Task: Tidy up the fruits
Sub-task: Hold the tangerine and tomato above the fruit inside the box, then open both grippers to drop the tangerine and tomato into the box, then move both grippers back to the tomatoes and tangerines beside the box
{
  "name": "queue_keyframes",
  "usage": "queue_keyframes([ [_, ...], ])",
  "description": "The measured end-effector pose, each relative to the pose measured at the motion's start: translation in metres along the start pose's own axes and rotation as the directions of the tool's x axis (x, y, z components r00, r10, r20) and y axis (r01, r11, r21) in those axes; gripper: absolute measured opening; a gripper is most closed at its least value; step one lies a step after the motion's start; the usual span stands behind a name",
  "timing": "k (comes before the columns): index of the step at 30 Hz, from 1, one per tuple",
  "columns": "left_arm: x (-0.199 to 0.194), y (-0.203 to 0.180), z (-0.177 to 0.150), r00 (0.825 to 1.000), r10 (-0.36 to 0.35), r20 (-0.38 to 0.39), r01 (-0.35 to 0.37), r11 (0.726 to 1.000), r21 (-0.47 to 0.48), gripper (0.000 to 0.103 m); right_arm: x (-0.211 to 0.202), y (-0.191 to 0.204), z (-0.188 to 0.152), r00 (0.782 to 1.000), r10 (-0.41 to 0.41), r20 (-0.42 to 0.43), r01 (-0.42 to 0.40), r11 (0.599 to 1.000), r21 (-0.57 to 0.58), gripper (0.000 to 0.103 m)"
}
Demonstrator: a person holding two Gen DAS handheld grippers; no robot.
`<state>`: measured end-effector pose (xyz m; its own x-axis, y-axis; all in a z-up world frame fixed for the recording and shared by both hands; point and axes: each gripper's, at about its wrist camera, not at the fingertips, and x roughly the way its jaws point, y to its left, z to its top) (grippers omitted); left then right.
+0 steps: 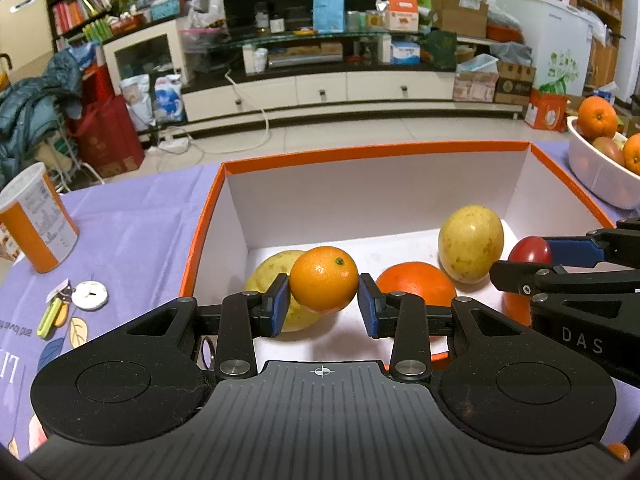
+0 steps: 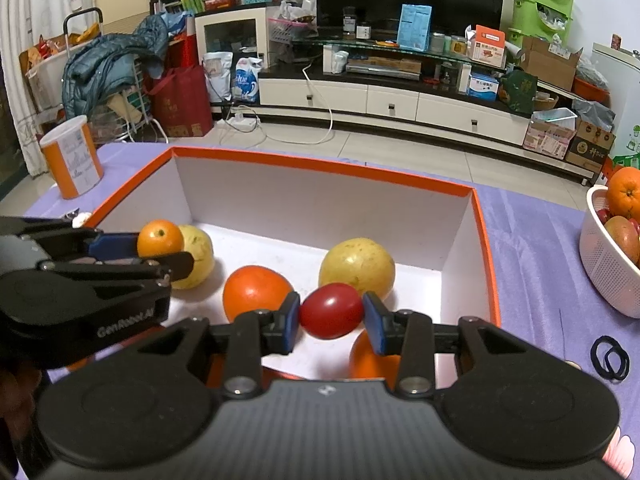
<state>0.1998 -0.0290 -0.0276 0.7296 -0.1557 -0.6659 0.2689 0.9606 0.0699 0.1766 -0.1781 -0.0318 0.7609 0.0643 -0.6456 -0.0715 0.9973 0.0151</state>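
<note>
My left gripper (image 1: 323, 305) is shut on a small orange (image 1: 324, 279) and holds it over the near left part of the orange-rimmed white box (image 1: 372, 151). My right gripper (image 2: 331, 322) is shut on a red tomato (image 2: 331, 311) over the near right part of the box (image 2: 320, 164). Inside the box lie two yellow fruits (image 2: 357, 266) (image 2: 198, 254) and a large orange (image 2: 256, 290); another orange (image 2: 370, 356) sits partly hidden under the right gripper. The left gripper also shows in the right wrist view (image 2: 162, 248), the right gripper in the left wrist view (image 1: 532, 258).
A white basket (image 2: 604, 264) with oranges and other fruit stands to the right on the purple cloth. An orange-and-white can (image 2: 74, 156) stands at the left. Black hair bands (image 2: 608, 358) lie at the right; a nail clipper and a white disc (image 1: 90, 295) lie left of the box.
</note>
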Motion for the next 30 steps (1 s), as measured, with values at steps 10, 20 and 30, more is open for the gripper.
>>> queue_keyframes([
  [10,-0.001,-0.004,-0.001,1.0,0.005,0.001,-0.005,1.0,-0.007,0.009,0.0,0.0,0.0,1.0,-0.004,0.0,0.004,1.0,0.001,0.042],
  [20,-0.018,0.001,0.005,0.999,0.007,0.053,-0.007,1.0,-0.002,0.045,-0.011,-0.004,0.002,0.998,-0.018,0.054,0.017,1.0,0.014,0.053],
  [30,-0.068,0.035,-0.016,0.992,-0.001,0.122,-0.007,0.998,0.062,0.047,-0.064,-0.02,-0.022,0.984,0.148,0.099,-0.142,0.988,-0.063,0.053],
])
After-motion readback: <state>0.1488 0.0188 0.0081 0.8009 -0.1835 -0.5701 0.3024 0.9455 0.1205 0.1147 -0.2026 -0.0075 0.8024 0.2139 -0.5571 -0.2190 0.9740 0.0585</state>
